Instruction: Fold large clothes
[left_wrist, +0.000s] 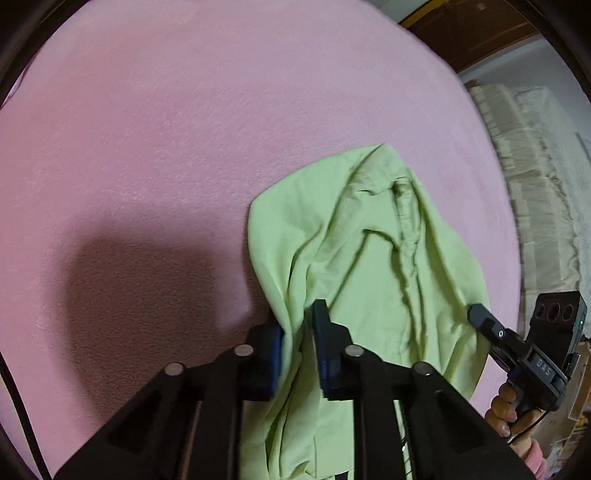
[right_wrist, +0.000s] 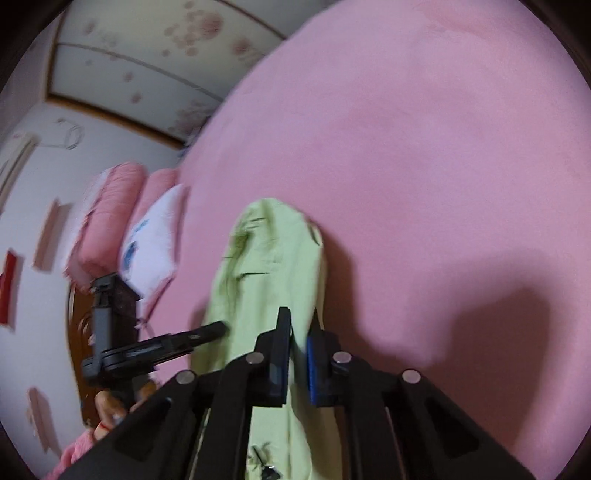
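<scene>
A light green garment (left_wrist: 369, 266) hangs bunched above a pink bed cover (left_wrist: 166, 147), its far end resting on the cover. My left gripper (left_wrist: 297, 332) is shut on the garment's left edge, cloth pinched between the blue pads. My right gripper (left_wrist: 480, 315) shows at the right of that view, gripping the garment's other edge. In the right wrist view my right gripper (right_wrist: 297, 339) is shut on the green garment (right_wrist: 266, 266), which drapes down towards the pink cover (right_wrist: 424, 147). The left gripper (right_wrist: 218, 328) shows at the left there, its tip against the cloth.
Cream bedding or curtain (left_wrist: 535, 184) lies past the bed's right edge. Pink and white pillows (right_wrist: 129, 229) sit at the bed's head beside a dark wooden headboard (right_wrist: 81, 332). A flowered wardrobe (right_wrist: 166, 44) stands behind.
</scene>
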